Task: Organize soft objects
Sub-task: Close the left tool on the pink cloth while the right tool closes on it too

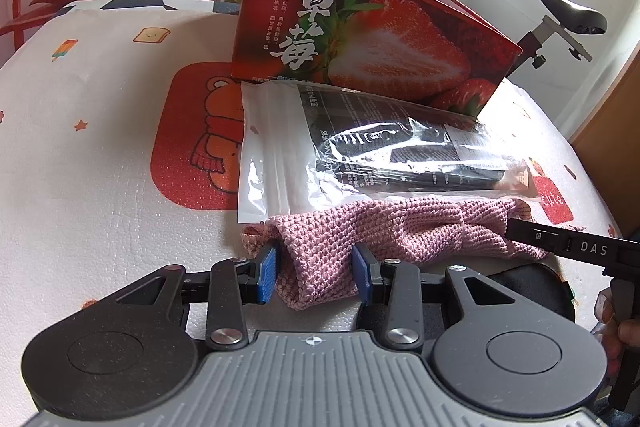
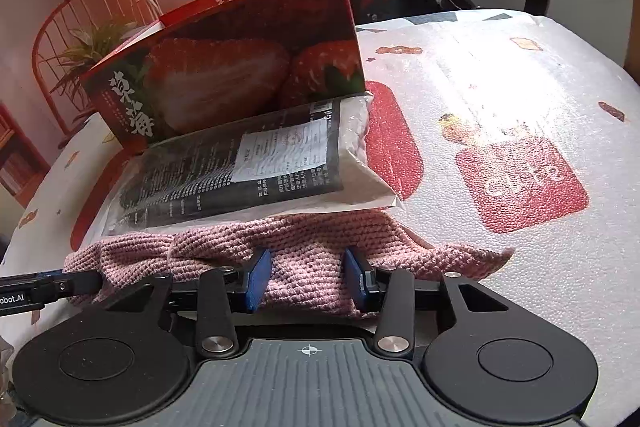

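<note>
The left gripper (image 1: 316,273) has its jaws partly open, squeezing a bunched end of the pink knitted cloth (image 1: 400,231). The right gripper (image 2: 306,277) pinches the other end the same way. The cloth lies on the counter (image 1: 100,147), touching the clear plastic bag (image 1: 360,147). Behind the bag stands the red strawberry box (image 1: 360,35).

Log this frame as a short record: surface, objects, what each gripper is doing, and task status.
surface: table under a white cartoon-print cover
objects: pink knitted cloth; clear plastic bag with dark packaging, behind the cloth; red strawberry box standing at the back
left gripper: blue pads either side of a fold at the cloth's left end
right gripper: pads around a fold at the cloth's right end
status: cloth bunched, lying on table
</note>
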